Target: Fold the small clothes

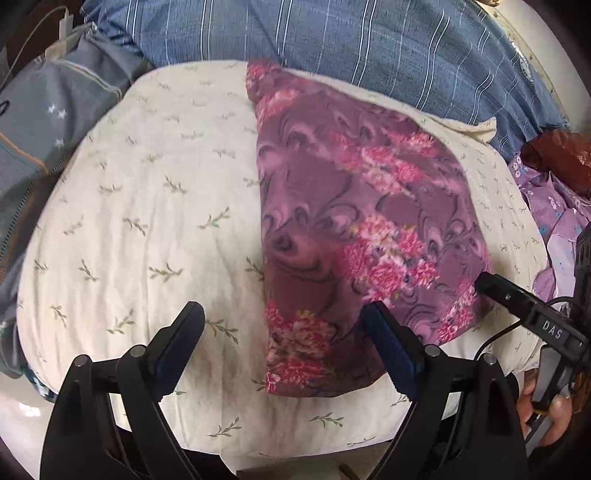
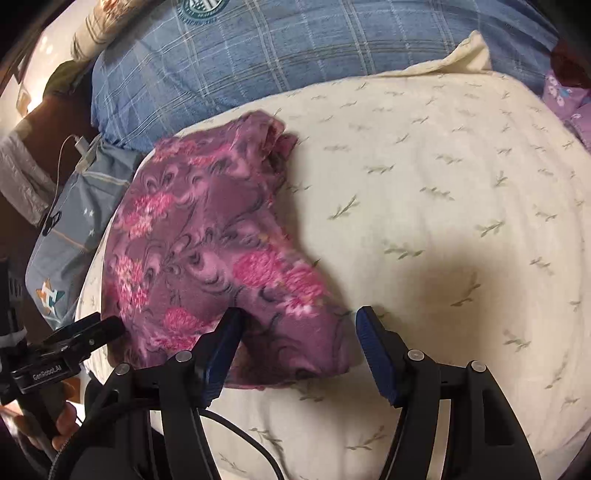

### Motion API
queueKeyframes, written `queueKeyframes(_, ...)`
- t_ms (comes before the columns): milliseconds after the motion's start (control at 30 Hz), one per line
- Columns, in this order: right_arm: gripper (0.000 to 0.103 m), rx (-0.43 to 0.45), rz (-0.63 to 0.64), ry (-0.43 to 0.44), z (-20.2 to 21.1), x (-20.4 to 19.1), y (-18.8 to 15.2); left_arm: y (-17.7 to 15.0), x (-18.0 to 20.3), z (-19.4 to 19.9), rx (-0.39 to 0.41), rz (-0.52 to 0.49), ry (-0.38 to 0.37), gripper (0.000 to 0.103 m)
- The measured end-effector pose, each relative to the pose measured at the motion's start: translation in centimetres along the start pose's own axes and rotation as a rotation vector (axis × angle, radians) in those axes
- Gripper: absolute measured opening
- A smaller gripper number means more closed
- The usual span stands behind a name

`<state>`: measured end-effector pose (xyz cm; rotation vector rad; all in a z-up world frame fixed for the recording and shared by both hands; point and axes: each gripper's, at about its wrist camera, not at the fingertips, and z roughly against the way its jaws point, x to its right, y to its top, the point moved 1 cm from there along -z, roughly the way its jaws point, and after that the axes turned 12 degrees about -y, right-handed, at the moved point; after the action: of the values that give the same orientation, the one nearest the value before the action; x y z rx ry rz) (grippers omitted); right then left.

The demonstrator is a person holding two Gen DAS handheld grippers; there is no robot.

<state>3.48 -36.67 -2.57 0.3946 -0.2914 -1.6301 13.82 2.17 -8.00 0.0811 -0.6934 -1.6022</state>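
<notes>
A purple fleece garment [image 1: 354, 221] with pink flowers lies folded on a cream cushion [image 1: 147, 206] printed with leaf sprigs. My left gripper [image 1: 282, 314] stands open above the garment's near left edge, one finger over bare cushion and the other over the cloth. In the right wrist view the same garment [image 2: 207, 251] lies left of centre. My right gripper [image 2: 298, 316] is open, and the garment's near right corner lies between its blue pads without being pressed. One of the right gripper's fingers [image 1: 495, 286] shows at the garment's right edge in the left wrist view.
A blue plaid pillow [image 1: 332, 33] lies behind the cushion. A grey-blue bag with stars [image 1: 55, 122] and a charger cable [image 2: 83, 147] are at the left. Lilac flowered clothes [image 1: 554, 214] and a red-brown bag [image 1: 557, 155] are piled at the right. A hand [image 1: 546, 417] holds the right gripper.
</notes>
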Motion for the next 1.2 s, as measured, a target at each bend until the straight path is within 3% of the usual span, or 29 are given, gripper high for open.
queueKeyframes(200, 0.075, 0.004, 0.01, -0.03, 2.3, 0.2, 0.6, 0.0, 0.5, 1.1, 0.007, -0.028, 0.011, 0.09)
queueKeyframes(467, 0.076, 0.015, 0.007, -0.061, 4.7, -0.1, -0.8, -1.3, 1.7, 2.6, 0.019, -0.079, 0.062, 0.09)
queueKeyframes(633, 0.076, 0.03, 0.075, -0.112, 6.0, -0.9, -2.2, -2.6, 2.2, 3.8, 0.047, -0.134, 0.13, 0.09)
queueKeyframes(733, 0.075, 0.039, 0.094, -0.1, 7.0, -1.0, -2.9, -4.1, 2.2, 5.1, 0.091, -0.168, 0.142, 0.09)
queueKeyframes(833, 0.075, 0.069, 0.16, -0.156, 8.1, -1.5, -3.9, -5.2, 2.1, 5.8, 0.107, -0.195, 0.14, 0.09)
queueKeyframes(933, 0.075, 0.089, 0.215, -0.187, 9.0, -2.4, -5.1, -6.0, 2.1, 6.0, 0.087, -0.206, 0.163, 0.09)
queueKeyframes(1200, 0.075, 0.089, 0.241, -0.164, 9.8, -3.5, -6.4, -7.3, 3.0, 6.0, 0.06, -0.209, 0.156, 0.09)
